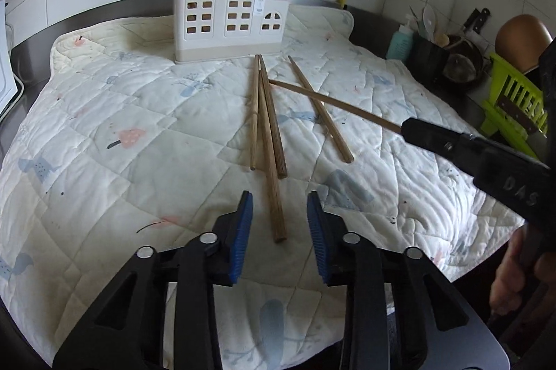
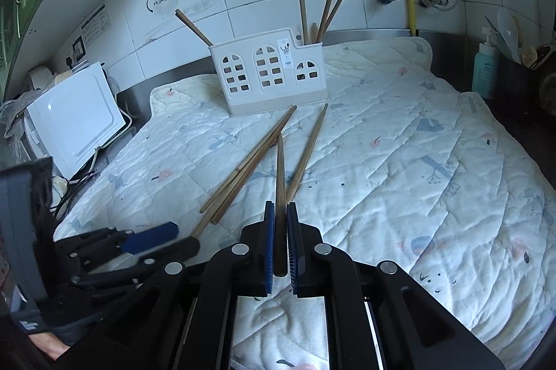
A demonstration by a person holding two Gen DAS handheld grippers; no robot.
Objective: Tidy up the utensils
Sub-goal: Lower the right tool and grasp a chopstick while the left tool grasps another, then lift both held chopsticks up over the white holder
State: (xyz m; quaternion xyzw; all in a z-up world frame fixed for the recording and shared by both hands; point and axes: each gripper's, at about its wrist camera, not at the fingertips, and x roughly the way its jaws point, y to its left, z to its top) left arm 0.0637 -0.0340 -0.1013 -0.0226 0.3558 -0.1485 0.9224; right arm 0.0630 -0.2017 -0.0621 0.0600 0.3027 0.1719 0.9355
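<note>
R gripper (image 2: pixel 280 213) clamps one wooden chopstick (image 2: pixel 280 168), tip raised twd the white holder (image 2: pixel 267 71); L gripper (image 1: pixel 279 203) gapes wide w/ nothing in it, just above the near ends of 4 loose chopsticks (image 1: pixel 269 126) on the quilted mat (image 1: pixel 139 113); more sticks stand in holder.

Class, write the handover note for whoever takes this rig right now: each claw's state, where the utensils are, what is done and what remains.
Right claw: shut on one chopstick, which points toward the holder.
Left claw: open, holding nothing, low over the quilt, with the near end of a loose chopstick between its fingers.
Holder: upright at the back of the quilt. Four chopsticks stand in it: one at its left end, three at its right end.
Done: those four are stowed.
Left: put in the held chopstick, then the four lying loose on the quilt: a bundle of three and a single one.
</note>
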